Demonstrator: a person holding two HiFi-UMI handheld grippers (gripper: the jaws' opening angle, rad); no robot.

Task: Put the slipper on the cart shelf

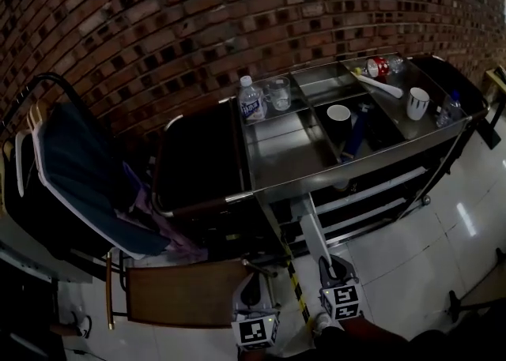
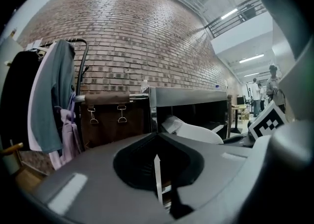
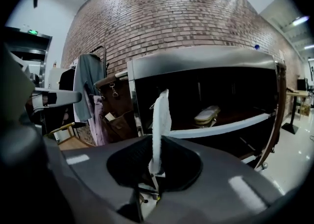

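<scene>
The brick wall (image 1: 158, 20) is big and rough and closes off the back. The cart (image 1: 285, 158) is shiny metal with straight edges. Its front is open, and the shelves (image 3: 221, 129) inside are dark with room to spare. Smooth white floor (image 1: 411, 257) lies open in front. Soft coats (image 1: 79, 162) hang at the left, close to a brown bag (image 2: 113, 120) on the cart's end. The right gripper (image 3: 156, 166) pinches a flat white slipper (image 3: 161, 115) on its edge, out in front of the cart. Another slipper (image 3: 207, 114) lies on a shelf. The left gripper (image 2: 158, 169) is closed on nothing.
</scene>
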